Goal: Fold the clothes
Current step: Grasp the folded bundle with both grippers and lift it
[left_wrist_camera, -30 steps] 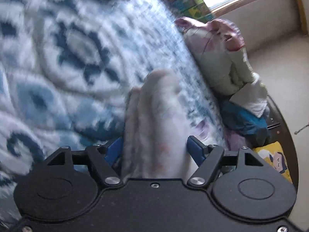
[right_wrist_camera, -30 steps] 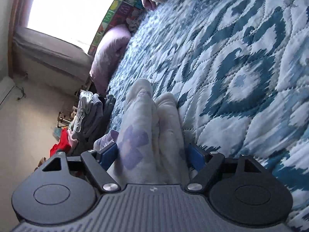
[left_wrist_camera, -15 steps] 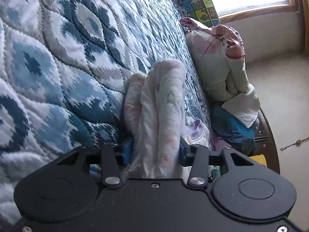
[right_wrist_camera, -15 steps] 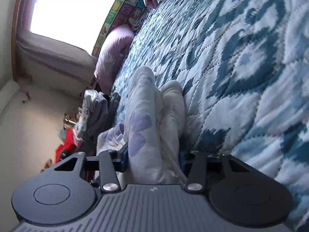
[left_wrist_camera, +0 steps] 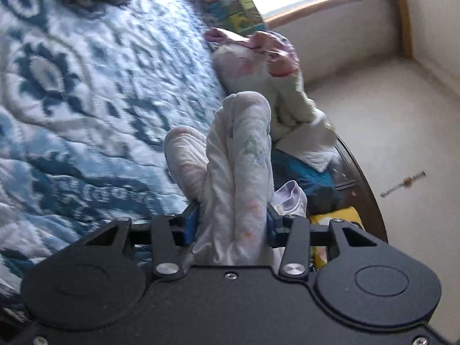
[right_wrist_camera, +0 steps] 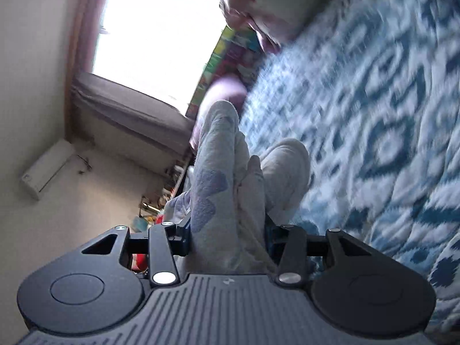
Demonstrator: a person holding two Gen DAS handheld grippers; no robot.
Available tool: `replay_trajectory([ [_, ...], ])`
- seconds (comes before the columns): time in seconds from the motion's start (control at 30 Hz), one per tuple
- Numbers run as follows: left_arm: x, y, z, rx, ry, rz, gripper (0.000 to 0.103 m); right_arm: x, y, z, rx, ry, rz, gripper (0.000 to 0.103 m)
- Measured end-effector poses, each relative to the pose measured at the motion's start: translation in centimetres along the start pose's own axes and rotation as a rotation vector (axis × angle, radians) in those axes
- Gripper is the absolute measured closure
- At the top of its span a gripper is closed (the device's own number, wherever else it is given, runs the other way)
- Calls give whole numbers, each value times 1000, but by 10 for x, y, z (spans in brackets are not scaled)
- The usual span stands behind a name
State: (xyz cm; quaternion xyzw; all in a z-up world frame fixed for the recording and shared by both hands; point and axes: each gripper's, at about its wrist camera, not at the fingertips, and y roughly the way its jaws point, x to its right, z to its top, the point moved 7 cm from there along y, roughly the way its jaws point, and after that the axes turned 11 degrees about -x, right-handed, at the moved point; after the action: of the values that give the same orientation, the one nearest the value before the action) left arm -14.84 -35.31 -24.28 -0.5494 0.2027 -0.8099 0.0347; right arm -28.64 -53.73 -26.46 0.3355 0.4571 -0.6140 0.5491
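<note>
A pale printed garment [left_wrist_camera: 241, 155] is bunched into thick folds between the blue pads of my left gripper [left_wrist_camera: 230, 224], which is shut on it. In the right wrist view the same kind of white cloth with purple shapes [right_wrist_camera: 227, 178] is pinched by my right gripper [right_wrist_camera: 227, 235], also shut on it. Both bunches hang just above the blue and white quilted bedspread [left_wrist_camera: 86, 100] [right_wrist_camera: 373, 115]. The rest of the garment is hidden below the gripper bodies.
A heap of pink and white clothes [left_wrist_camera: 264, 66] lies at the bed's edge, with blue cloth [left_wrist_camera: 299, 172] under it on a dark round table [left_wrist_camera: 362, 184]. A bright window [right_wrist_camera: 155, 34] and beige floor [left_wrist_camera: 402, 132] lie beyond. A purple pillow [right_wrist_camera: 224, 92] sits near a colourful mat.
Both grippers closed tighter on the cloth one second ago and have since lifted and swung, so the bed slides away and the window and floor fill more of each view.
</note>
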Motion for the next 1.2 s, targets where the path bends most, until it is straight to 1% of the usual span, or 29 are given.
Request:
replay_trajectory([
  [0.07,5,12,-1,-22,4,-3,60,-2,-14,3,24,-3,-2,57],
  [0.17,4,34,-2,-73,-6,6,60,8,-27,10,49,26,-20,57],
  [0.23,5,54,4,-115,-5,11,60,18,-32,18,68,46,-37,57],
  [0.33,11,93,23,-172,16,4,60,36,-36,37,109,69,-48,57],
  [0.43,25,140,55,-226,61,-12,60,51,-38,68,166,74,-56,57],
  [0.53,46,188,90,-276,112,-48,60,65,-44,109,245,74,-61,57],
  [0.6,61,225,116,-310,151,-81,60,71,-52,134,303,65,-67,57],
  [0.8,104,323,181,-385,255,-186,60,86,-58,231,495,-18,-120,57],
  [0.97,133,398,215,-449,350,-331,60,122,-49,268,608,-6,-262,57],
  [1.07,134,440,224,-488,403,-413,59,144,-45,289,674,2,-348,57],
  [1.1,126,455,224,-503,418,-423,58,151,-43,296,696,5,-377,56],
  [1.13,109,477,221,-543,400,-371,57,158,-42,303,718,8,-406,52],
  [1.17,88,500,217,-593,366,-291,57,165,-41,310,740,11,-435,48],
  [1.2,69,518,212,-638,350,-213,57,172,-39,316,762,14,-463,48],
])
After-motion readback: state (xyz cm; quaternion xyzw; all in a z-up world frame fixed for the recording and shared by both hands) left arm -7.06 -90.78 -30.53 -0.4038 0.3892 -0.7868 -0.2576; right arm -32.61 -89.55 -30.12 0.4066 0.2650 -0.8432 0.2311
